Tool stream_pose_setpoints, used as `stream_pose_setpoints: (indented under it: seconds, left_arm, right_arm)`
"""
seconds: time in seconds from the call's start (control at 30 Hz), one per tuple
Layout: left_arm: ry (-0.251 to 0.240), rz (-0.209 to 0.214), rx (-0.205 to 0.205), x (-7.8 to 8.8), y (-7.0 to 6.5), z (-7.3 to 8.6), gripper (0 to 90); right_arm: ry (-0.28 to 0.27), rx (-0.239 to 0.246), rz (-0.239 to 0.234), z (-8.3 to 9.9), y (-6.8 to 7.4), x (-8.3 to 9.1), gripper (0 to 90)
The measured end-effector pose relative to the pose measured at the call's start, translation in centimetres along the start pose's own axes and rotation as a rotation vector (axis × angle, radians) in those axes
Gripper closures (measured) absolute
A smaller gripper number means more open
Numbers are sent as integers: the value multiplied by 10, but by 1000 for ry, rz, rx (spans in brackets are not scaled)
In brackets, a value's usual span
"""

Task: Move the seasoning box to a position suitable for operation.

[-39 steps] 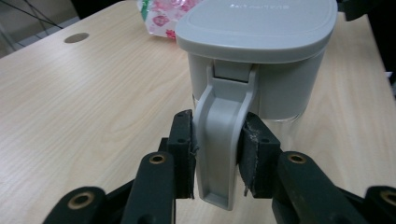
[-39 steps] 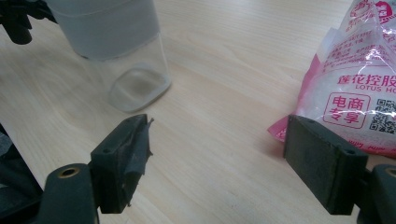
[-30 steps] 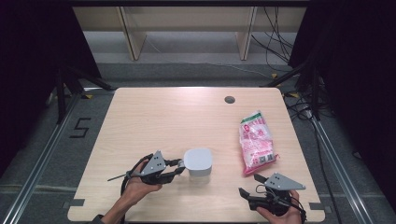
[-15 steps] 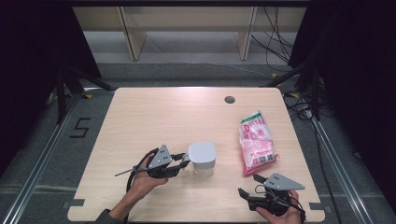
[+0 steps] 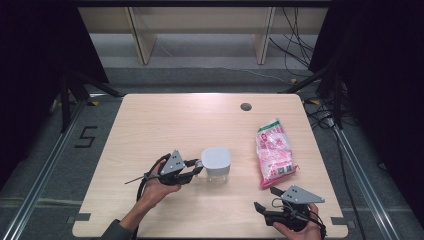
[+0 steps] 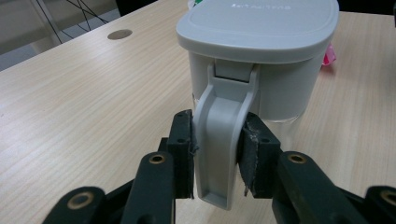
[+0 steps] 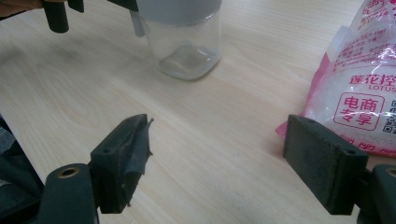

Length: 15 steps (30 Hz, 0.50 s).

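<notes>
The jar (image 5: 216, 164) stands upright on the table (image 5: 150, 125), a clear glass body under a grey lid, and everything here is placed from it. Its grey handle (image 6: 223, 140) hangs down the side that faces the left gripper (image 5: 192, 169), so the handle's long axis runs top to bottom, and the 2 jaws stand one on each side of it, pads pressed against its flanks. That gripper is part closed, clamped on the handle, with the hand just to the left of the jar in the high view.

The right gripper (image 5: 264, 207) sits well apart from the jar, nearer the front edge of the table and to the jar's right. Its jaws stand wide with nothing between them, as its own view shows bare wood in the gap.

The pink bag (image 5: 274, 152) lies flat to the right of the jar, its long axis running away from the person; the right gripper is the nearer of the 2 to it.

Any lift or drag of the jar will likely go through the left hand, since it alone has contact.
</notes>
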<state>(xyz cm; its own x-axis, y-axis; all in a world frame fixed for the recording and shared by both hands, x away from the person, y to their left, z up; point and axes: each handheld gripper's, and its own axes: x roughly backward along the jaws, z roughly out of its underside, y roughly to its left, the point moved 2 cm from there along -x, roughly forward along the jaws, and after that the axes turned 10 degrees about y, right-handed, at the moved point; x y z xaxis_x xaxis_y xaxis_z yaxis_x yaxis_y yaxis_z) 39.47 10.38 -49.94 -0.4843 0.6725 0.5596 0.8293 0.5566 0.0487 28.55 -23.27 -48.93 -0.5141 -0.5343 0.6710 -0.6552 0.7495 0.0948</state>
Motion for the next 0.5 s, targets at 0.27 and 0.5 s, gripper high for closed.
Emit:
stream_pose_setpoints:
  seconds: [0.27,0.5]
  left_arm:
    - [1,7,-7,-10,8,-6,678]
    - [5,5,-2,-9,14,-5,677]
  right_arm:
    - [4,-10,-11,0,2,1,237]
    - [0,9,-13,0,0,-1,237]
